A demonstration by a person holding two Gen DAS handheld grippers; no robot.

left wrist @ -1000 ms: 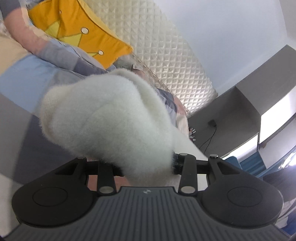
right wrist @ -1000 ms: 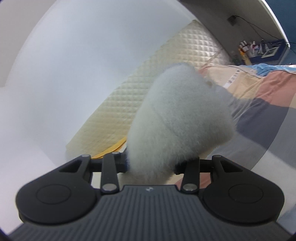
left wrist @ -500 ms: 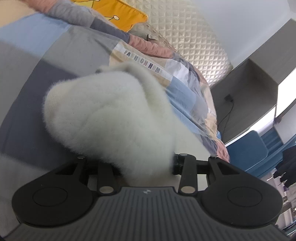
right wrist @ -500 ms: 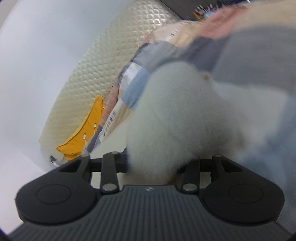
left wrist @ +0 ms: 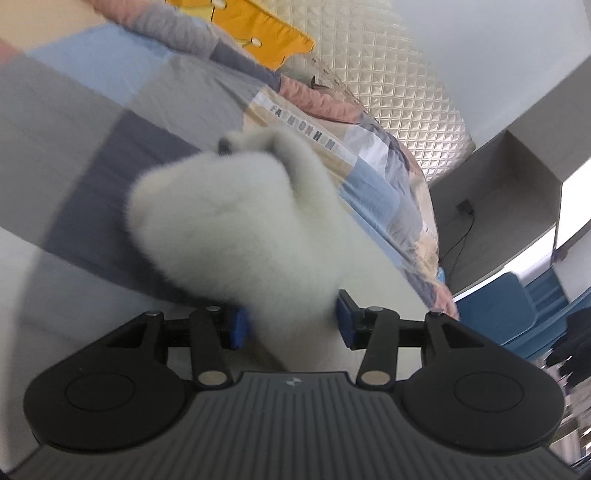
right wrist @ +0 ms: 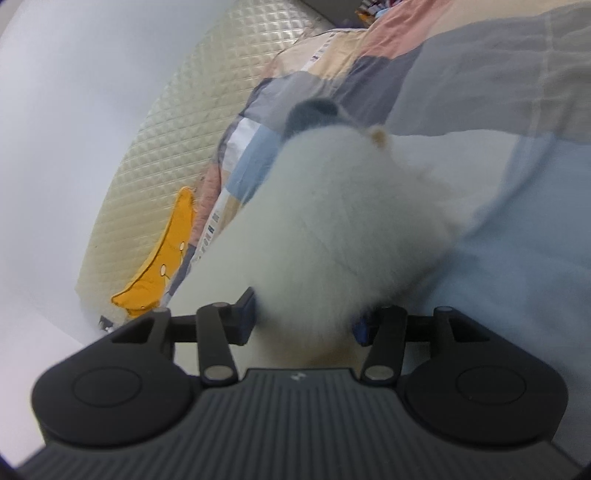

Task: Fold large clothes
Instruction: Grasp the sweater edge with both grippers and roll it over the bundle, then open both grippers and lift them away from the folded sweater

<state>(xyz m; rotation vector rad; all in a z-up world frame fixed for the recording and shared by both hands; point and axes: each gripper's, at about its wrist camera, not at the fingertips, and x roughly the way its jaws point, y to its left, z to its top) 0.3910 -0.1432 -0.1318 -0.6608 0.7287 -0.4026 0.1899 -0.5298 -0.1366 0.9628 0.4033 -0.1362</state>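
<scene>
White fluffy garment (left wrist: 236, 221) between both grippers' opening jaws, patchwork bedspread (left wrist: 373, 162) printed "FASHION HOME", yellow pillow (right wrist: 162, 266) behind.

A home bedroom: a bed (left wrist: 155, 92) under a patchwork quilt (right wrist: 461, 110), a quilted cream headboard (left wrist: 388, 74) at twelve o'clock, a yellow pillow (left wrist: 258, 22) against it, and a grey desk (left wrist: 509, 192) at three o'clock.

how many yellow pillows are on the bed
1. One yellow pillow leans against the quilted headboard at the head of the bed; the right wrist view shows the same one. The fluffy white garment may hide others.
</scene>
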